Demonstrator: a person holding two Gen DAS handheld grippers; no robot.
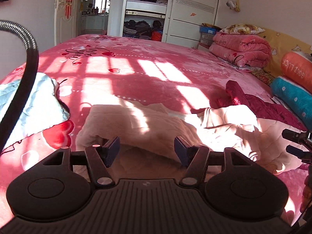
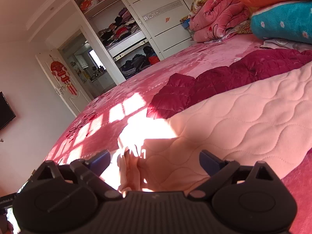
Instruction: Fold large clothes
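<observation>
A pale pink quilted garment lies rumpled on the pink bed, partly folded over itself. In the left wrist view my left gripper hangs open just above its near fold, and nothing is pinched between the blue pads. In the right wrist view the same garment spreads out to the right. My right gripper stands wide open over its bunched edge, the pads clear of the cloth. A dark red quilted jacket lies behind the pink garment, partly under it. The right gripper also shows at the right edge of the left wrist view.
A light blue garment lies at the bed's left. Folded pink blankets and orange and teal pillows line the right side. A black flexible hose crosses the left. An open wardrobe stands beyond the bed.
</observation>
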